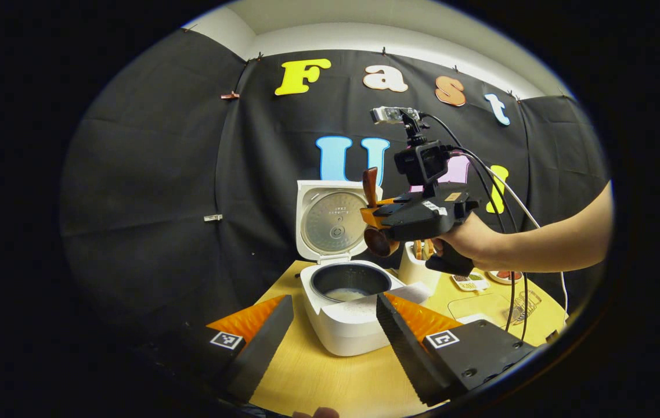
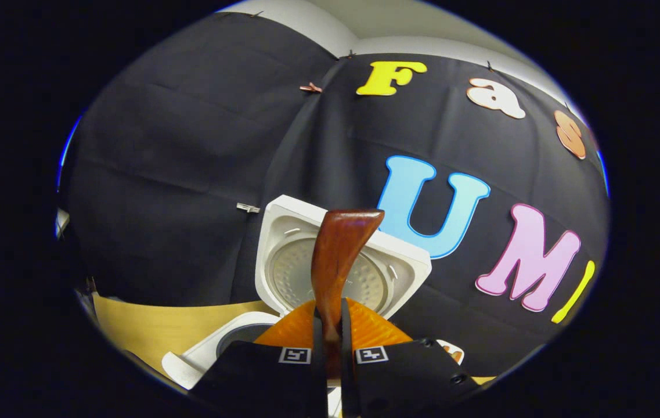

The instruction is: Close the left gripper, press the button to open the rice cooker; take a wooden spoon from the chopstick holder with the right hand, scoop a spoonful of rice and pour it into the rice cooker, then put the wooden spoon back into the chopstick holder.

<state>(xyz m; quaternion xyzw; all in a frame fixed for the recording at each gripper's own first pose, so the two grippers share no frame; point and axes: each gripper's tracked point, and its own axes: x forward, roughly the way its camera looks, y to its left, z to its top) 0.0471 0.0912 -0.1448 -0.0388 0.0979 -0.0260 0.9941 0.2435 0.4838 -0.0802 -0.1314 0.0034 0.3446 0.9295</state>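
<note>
The white rice cooker stands on the wooden table with its lid raised; a pale layer lies at the bottom of its dark pot. My left gripper is open in front of the cooker and holds nothing. A hand carries my right gripper above the cooker's right side, shut on a wooden spoon that hangs roughly upright, bowl downward. In the right gripper view the spoon's handle rises from between the shut fingers of my right gripper, with the cooker lid behind it. The white chopstick holder sits right of the cooker.
Small dishes with foodstuff and a clear wire-like object lie on the table at the right. Cables trail from the right gripper down over that side. The black cloth wall stands close behind the cooker.
</note>
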